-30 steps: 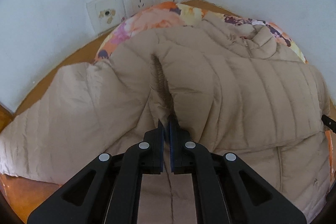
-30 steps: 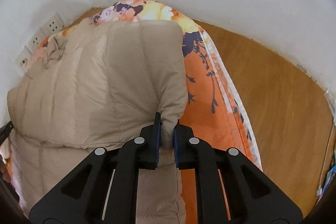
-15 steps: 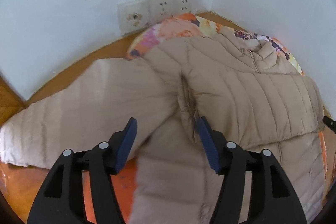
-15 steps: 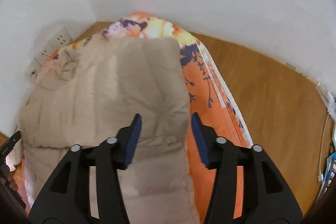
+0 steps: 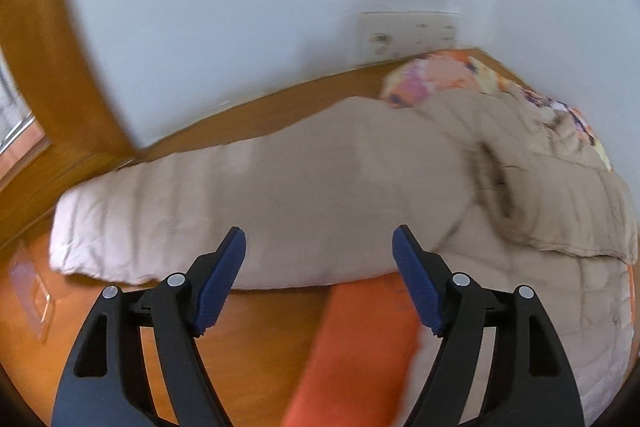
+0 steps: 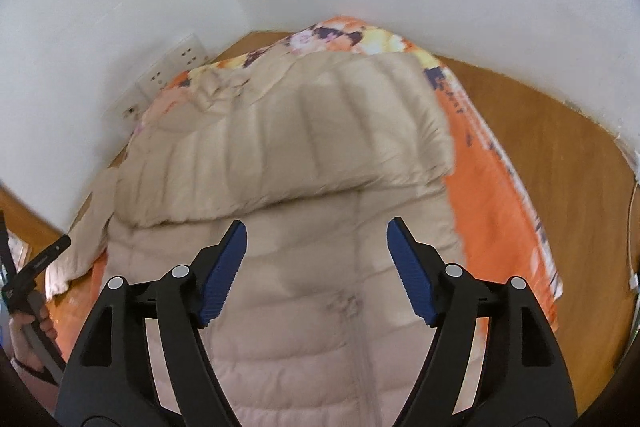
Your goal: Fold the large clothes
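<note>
The beige puffer jacket point(image 6: 304, 227) lies on the orange floral sheet point(image 6: 500, 187), its free sleeve point(image 5: 240, 195) stretching left to right just beyond the left gripper point(image 5: 319, 255), the nearer one. The left gripper and the right gripper point(image 6: 316, 247) gape wide, holding nothing.

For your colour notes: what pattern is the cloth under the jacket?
Orange with flowers; the cloth shows best in the right wrist view.
</note>
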`<state>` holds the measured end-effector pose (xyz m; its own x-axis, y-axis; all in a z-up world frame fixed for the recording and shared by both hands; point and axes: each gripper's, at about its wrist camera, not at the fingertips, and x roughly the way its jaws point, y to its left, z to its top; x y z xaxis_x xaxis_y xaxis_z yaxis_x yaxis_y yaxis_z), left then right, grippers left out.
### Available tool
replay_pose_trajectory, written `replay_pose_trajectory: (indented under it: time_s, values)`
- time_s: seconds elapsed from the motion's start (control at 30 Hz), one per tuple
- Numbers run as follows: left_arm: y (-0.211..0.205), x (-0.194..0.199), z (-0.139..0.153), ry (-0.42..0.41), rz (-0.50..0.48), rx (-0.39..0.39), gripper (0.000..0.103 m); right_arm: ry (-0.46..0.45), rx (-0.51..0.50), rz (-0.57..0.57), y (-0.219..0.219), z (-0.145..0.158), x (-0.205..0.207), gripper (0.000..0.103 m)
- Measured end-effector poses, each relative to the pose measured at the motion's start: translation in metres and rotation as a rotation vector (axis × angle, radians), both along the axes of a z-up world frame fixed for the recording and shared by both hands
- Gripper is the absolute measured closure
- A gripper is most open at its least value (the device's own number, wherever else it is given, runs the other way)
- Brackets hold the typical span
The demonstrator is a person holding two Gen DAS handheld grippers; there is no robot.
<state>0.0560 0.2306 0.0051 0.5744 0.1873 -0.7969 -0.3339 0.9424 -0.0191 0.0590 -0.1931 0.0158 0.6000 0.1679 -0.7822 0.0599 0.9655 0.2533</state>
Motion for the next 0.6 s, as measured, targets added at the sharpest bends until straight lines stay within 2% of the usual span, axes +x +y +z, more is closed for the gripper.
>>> replay_pose_trajectory:
  time_s: [0.3, 0.43, 0.6]
  values:
    - [0.073, -0.025, -0.019, 0.02, 0.162, -0.008, 0.023, 0.013, 0.019, 0.021, 0.032, -0.007, -0.032, 0.027]
    - [0.095, -0.027, -0.028, 0.029, 0.206, -0.014, 0.018, 0.044, 0.026, 0.021, 0.039, -0.019, -0.039, 0.027]
    - [0.118, -0.028, -0.042, 0.043, 0.252, -0.028, 0.017, 0.082, 0.014, 0.021, 0.046, -0.03, -0.046, 0.027]
